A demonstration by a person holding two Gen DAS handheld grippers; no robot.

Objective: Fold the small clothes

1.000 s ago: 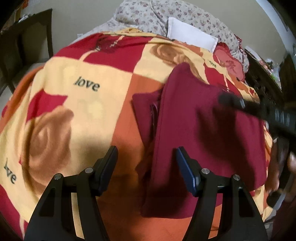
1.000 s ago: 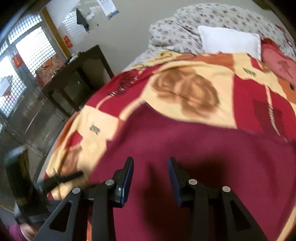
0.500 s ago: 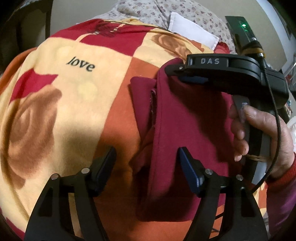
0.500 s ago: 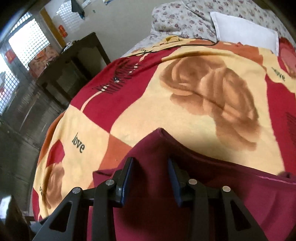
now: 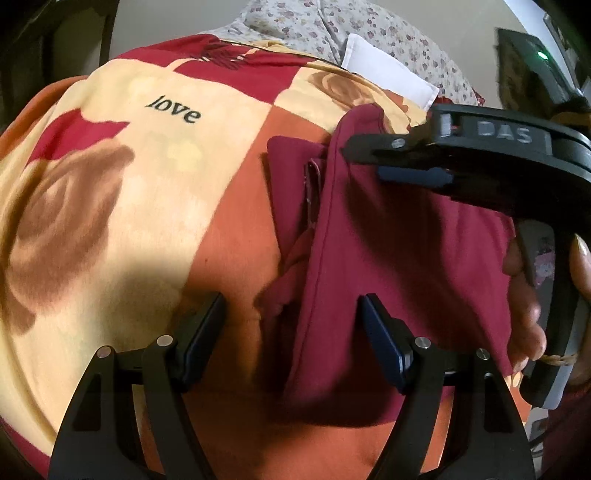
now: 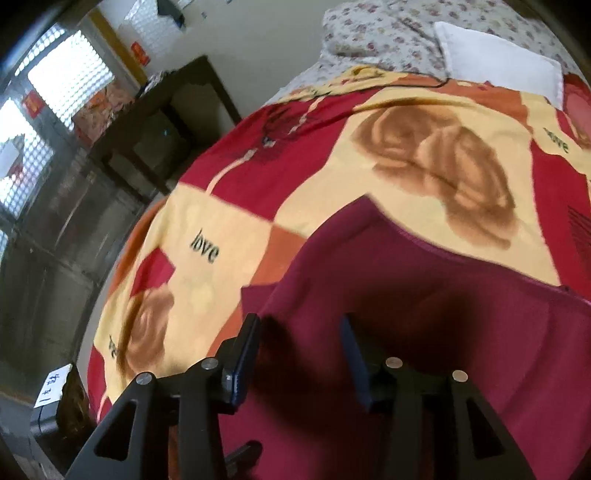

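Note:
A maroon garment (image 5: 399,243) lies partly folded on the rose-patterned blanket (image 5: 110,192), with a zip edge and a bunched fold along its left side. My left gripper (image 5: 291,321) is open and empty, its fingers straddling the garment's near left edge. My right gripper (image 6: 299,343) is open and hovers low over the garment (image 6: 424,317) near its far left corner. It also shows in the left wrist view (image 5: 391,162), coming in from the right above the garment's upper part, held by a hand (image 5: 532,295).
The blanket (image 6: 295,184) covers a bed. A white pillow (image 5: 388,81) and floral bedding (image 5: 332,33) lie at the head. A dark wooden table (image 6: 162,122) and barred windows (image 6: 44,110) stand to the left of the bed.
My right gripper has swept leftward across the garment to its far left part and has opened slightly wider. My left gripper has edged closer to the near edge, still open.

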